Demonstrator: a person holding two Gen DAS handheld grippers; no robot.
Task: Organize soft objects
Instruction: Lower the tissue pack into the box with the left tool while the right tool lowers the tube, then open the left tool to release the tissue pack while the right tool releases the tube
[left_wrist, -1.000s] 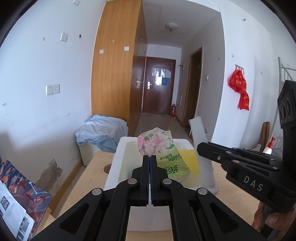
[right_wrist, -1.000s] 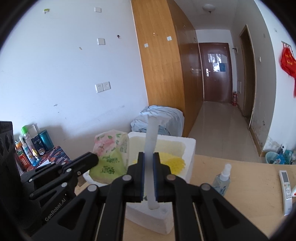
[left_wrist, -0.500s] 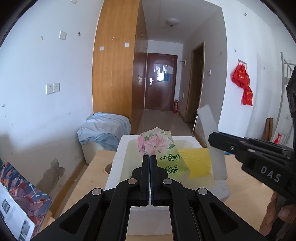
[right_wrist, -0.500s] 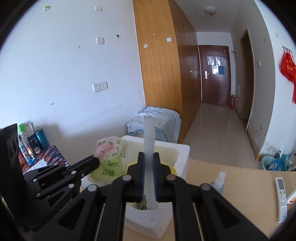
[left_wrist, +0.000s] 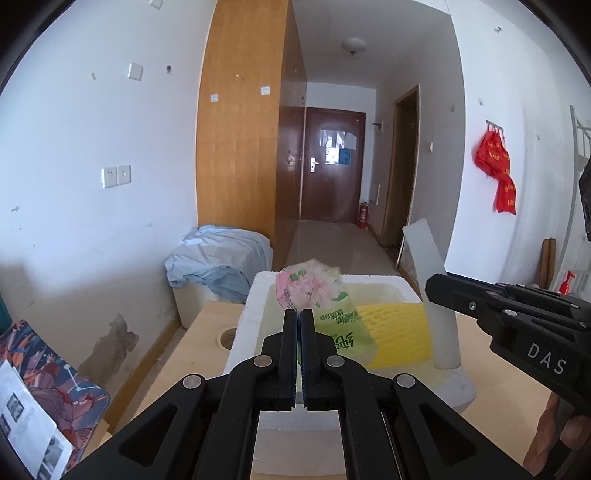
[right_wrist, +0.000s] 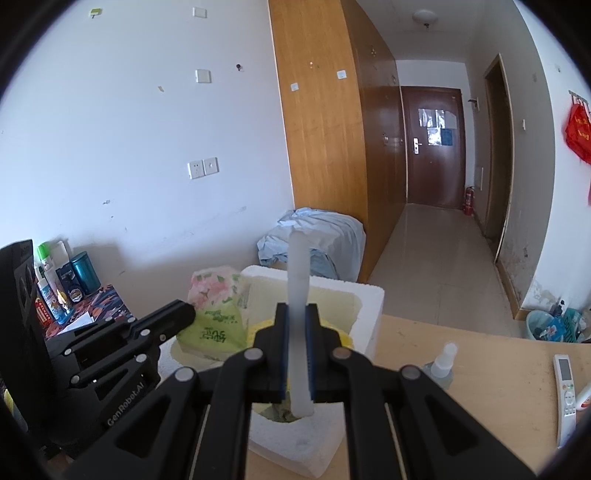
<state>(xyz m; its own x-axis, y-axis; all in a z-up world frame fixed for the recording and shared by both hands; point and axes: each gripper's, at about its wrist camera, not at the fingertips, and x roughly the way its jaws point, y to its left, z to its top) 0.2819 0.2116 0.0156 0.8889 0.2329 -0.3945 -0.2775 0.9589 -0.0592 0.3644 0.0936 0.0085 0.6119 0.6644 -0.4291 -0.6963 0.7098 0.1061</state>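
Note:
A white foam box (left_wrist: 255, 295) (right_wrist: 369, 306) stands on the wooden table. My left gripper (left_wrist: 299, 314) is shut on a green tissue pack with pink flowers (left_wrist: 325, 306) (right_wrist: 214, 314), holding it over the box's left side. A yellow sponge (left_wrist: 395, 332) lies inside the box. My right gripper (right_wrist: 297, 310) is shut on an upright white foam sheet (right_wrist: 299, 295) (left_wrist: 432, 295), held edge-on over the box's right side.
A spray bottle (right_wrist: 439, 365) and a white remote (right_wrist: 565, 387) lie on the table (right_wrist: 480, 354) right of the box. Bottles and cans (right_wrist: 62, 284) stand at the far left. A box draped in blue cloth (left_wrist: 218, 258) sits on the floor behind.
My right gripper has lifted the foam sheet higher and further right over the box. The left gripper keeps the tissue pack in place; both views have risen a little.

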